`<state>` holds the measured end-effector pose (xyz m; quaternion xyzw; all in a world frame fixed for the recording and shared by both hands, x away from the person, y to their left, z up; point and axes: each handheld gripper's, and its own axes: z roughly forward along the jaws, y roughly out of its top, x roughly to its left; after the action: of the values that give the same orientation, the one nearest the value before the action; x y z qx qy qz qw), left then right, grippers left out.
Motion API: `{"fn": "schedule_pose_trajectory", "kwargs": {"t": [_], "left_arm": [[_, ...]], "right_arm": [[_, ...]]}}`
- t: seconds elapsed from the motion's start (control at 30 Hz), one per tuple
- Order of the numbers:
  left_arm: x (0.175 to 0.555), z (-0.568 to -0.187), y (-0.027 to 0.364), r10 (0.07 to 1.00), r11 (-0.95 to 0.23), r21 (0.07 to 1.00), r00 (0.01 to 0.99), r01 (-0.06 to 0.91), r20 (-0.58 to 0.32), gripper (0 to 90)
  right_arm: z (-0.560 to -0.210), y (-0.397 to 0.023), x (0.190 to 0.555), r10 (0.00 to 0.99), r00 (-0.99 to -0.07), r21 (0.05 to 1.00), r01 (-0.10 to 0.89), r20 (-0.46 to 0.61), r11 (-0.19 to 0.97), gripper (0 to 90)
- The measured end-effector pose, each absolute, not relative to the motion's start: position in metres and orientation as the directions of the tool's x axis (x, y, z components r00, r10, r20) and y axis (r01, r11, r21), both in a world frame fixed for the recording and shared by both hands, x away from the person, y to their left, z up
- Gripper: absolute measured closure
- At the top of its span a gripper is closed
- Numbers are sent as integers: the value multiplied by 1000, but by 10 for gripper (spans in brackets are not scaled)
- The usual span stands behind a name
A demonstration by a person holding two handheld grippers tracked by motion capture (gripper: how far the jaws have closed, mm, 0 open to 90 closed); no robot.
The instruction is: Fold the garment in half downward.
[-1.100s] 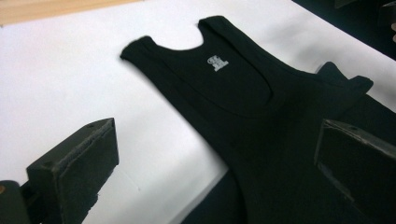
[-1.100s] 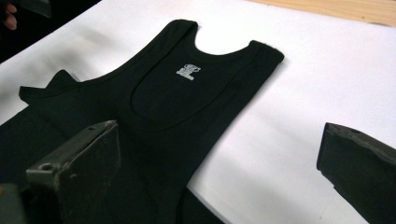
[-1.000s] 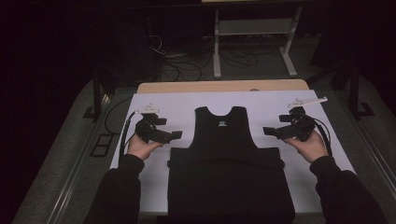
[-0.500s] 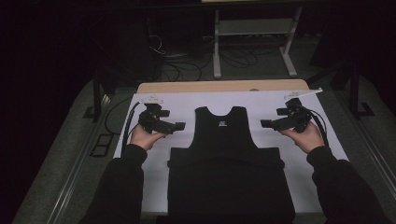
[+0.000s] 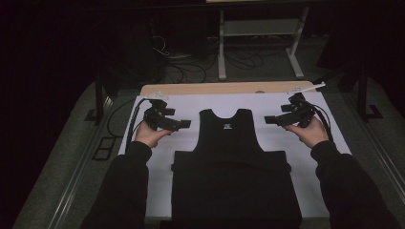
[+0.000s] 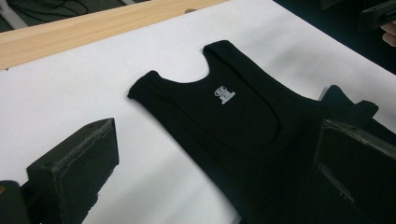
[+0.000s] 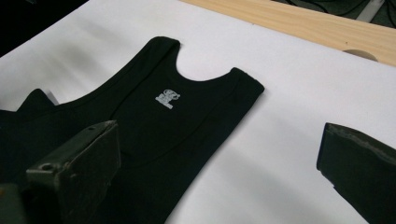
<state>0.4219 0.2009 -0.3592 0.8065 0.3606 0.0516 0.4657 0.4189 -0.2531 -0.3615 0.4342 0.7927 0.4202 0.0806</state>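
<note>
The near hem of the one black vest (image 5: 236, 176) is cut off at the tabletop (image 5: 191, 107) edge, and its folded sides are hard to make out. It lies flat, between two grippers. The left gripper (image 5: 185, 124) and right gripper (image 5: 268, 119) hover beside its shoulders, fingers spread open, touching nothing.
</note>
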Motion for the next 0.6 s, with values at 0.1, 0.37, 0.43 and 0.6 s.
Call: {"fn": "schedule_pose_trajectory", "kwargs": {"t": [0.1, 0.37, 0.43, 0.6], "left_arm": [[427, -359, 201, 637, -295, 789, 726, 539, -259, 0], [439, -366, 201, 651, -275, 783, 708, 557, -275, 0], [441, -369, 201, 653, -268, 782, 703, 562, -281, 0], [450, -376, 198, 659, -271, 771, 695, 576, -288, 0]], "right_arm": [[-363, -251, 423, 761, -605, 732, 625, 235, 271, 0], [-366, -249, 434, 768, -595, 734, 628, 237, 260, 0], [-368, -247, 438, 769, -592, 734, 629, 239, 256, 0], [-373, -243, 448, 773, -588, 725, 637, 238, 261, 0]]}}
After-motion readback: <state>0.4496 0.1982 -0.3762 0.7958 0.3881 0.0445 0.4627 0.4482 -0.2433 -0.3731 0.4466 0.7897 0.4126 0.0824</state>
